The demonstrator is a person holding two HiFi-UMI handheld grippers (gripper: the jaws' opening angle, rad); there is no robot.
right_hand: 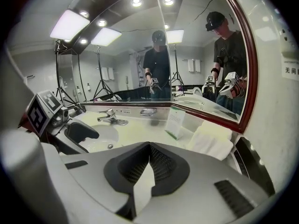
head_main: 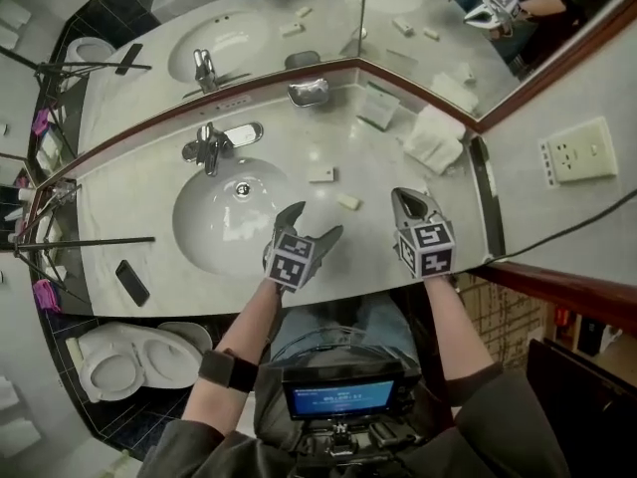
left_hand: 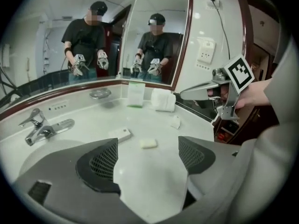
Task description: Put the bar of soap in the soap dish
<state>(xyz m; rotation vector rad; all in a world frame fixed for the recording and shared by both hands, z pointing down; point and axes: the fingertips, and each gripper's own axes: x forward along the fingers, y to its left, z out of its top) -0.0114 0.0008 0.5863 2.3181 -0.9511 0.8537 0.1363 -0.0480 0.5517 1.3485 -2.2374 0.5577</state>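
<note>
Chest screen [head_main: 338,398] sits closest in head view, with both forearms out over the front edge of the tabletop [head_main: 139,197]. Left gripper [head_main: 311,225] is over the right rim of the basin [head_main: 214,227], jaws wide apart, empty. Right gripper [head_main: 410,199] is near the front edge, jaws together, empty. Bar of soap [head_main: 347,201] lies on the tabletop between the two grippers, just past their tips. White box [head_main: 320,174] is near it, toward the back edge. Soap dish [head_main: 309,92] is at the back edge against the mirror [head_main: 299,18], well apart from the soap.

Left gripper view: only bare tabletop between the jaws. Soap [left_hand: 148,143] is dead ahead, untouched, with the box [left_hand: 122,135] just left of it.

Right gripper view: jaws pressed together on nothing, dish [right_hand: 148,111] far off at the back edge.

Risks, as I judge them:
- The box is close and similar-looking, so a slightly left approach could grab the wrong piece.
- The soap is low and likely slick, so the jaws may skid it across the tabletop or squirt it out on closing.
- It's a long carry to the dish, so a weak grip could drop it.
</note>
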